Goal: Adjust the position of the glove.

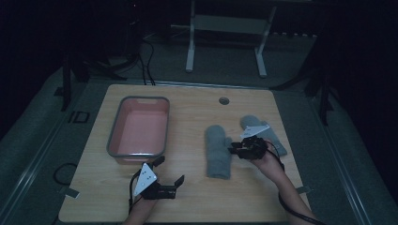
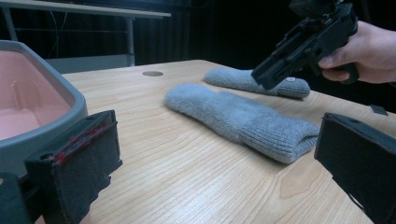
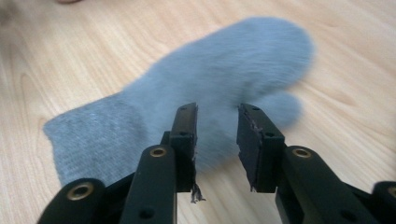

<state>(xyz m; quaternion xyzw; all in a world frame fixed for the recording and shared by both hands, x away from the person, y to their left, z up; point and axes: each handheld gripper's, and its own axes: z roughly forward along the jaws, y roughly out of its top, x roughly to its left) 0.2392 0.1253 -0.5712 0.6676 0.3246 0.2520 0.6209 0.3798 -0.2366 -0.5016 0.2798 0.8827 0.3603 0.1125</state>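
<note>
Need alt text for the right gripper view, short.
The right tool, jaws parted with nothing between them, hangs just above a grey knitted mitten lying flat on a light wooden table. The mitten's ribbed cuff points left and its thumb sticks out at right.

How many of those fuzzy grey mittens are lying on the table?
2. One grey knitted mitten lies mid-table, right of the pink plastic tub. The other grey mitten lies farther right, partly covered by the right claw and the hand holding it.
</note>
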